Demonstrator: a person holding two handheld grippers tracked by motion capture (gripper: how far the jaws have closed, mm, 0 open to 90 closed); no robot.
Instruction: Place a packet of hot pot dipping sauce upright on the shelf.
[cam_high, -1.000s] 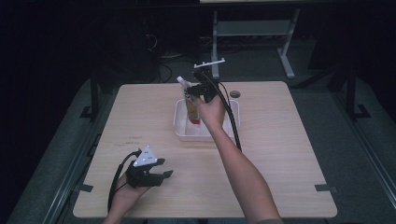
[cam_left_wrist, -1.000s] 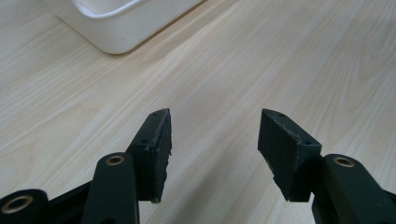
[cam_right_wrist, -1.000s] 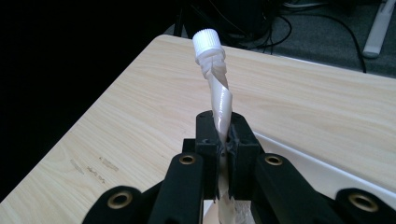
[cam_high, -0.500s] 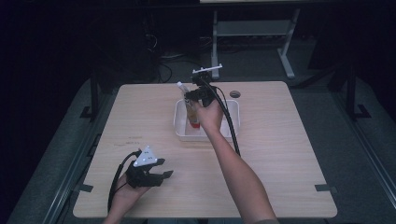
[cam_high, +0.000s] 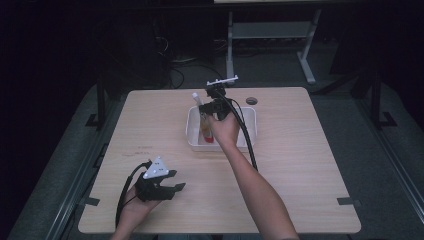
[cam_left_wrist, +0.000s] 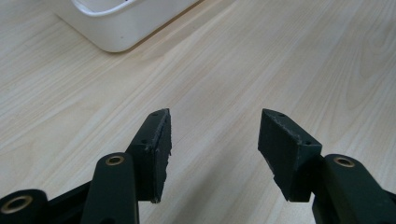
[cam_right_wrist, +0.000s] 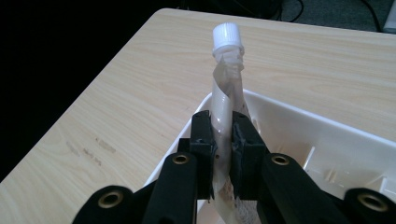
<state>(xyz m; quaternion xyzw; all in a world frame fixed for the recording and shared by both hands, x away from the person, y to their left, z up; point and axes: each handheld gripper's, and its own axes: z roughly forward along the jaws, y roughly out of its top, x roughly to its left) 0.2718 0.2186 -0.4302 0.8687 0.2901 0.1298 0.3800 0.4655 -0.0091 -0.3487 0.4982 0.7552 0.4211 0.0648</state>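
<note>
My table looks like pale matt wood grain; the tub glossy white plastic; the pouch crinkled clear film.

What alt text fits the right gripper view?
The right gripper has its two black fingers around a flattened clear pouch with a white screw cap, their jaws having just been opening slightly. The pouch stands upright, its lower part inside a white plastic tray on a light wooden table. Beyond the table's edge it is dark.
</note>
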